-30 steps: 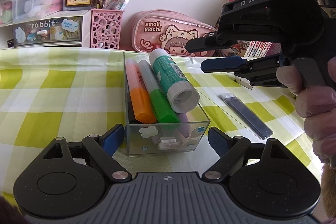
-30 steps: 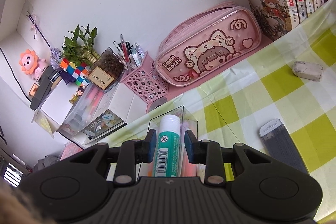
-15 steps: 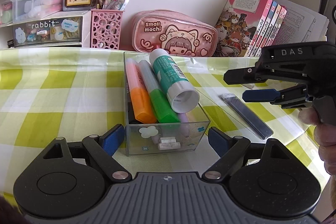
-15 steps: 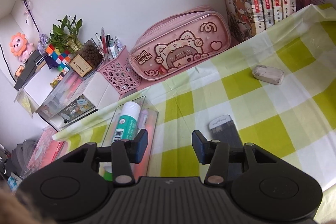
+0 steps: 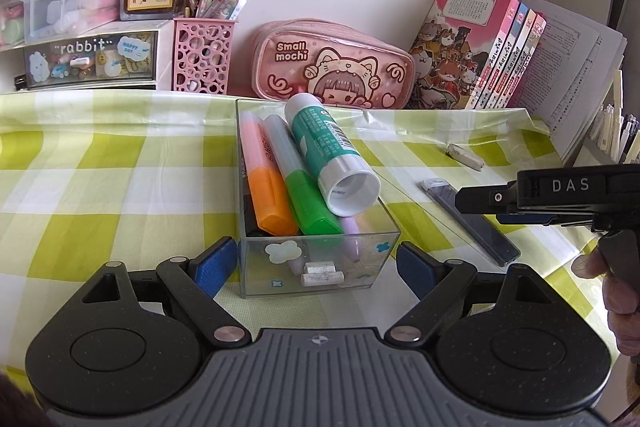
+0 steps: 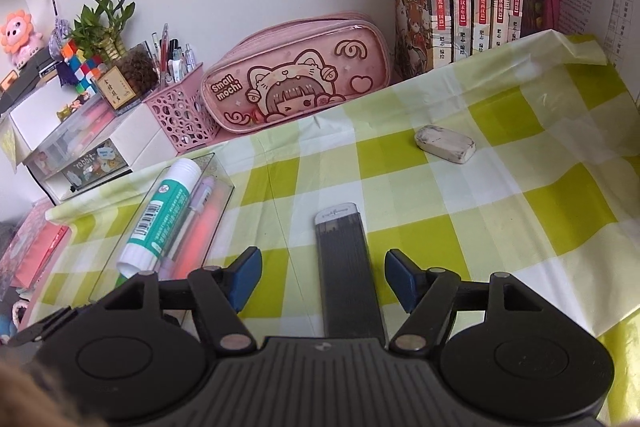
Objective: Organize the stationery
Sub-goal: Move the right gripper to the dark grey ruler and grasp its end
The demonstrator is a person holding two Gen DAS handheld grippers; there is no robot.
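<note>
A clear plastic box [image 5: 320, 267] holds an orange highlighter [image 5: 268, 195], a green highlighter [image 5: 304, 191] and a green-and-white glue stick [image 5: 332, 155] that rests tilted on top. My left gripper [image 5: 316, 265] is open, its fingers either side of the box's near end. My right gripper [image 6: 322, 277] is open and empty, its fingers astride a flat dark lead case [image 6: 346, 263] on the cloth. That case [image 5: 472, 223] lies right of the box. The right gripper [image 5: 500, 205] shows side-on over it. The box also shows in the right wrist view [image 6: 168, 227]. A worn eraser [image 6: 444, 143] lies farther back.
A pink pencil case [image 5: 332, 67], a pink pen cup [image 5: 204, 55] and a drawer unit [image 5: 88, 55] line the back wall. Books [image 5: 484, 51] stand at the back right. The table's checked cloth [image 5: 100, 187] ends at the right edge.
My right gripper let go of the glue stick, which now lies in the box. It opened, moved right and came down over the dark lead case. The left gripper has not moved.
</note>
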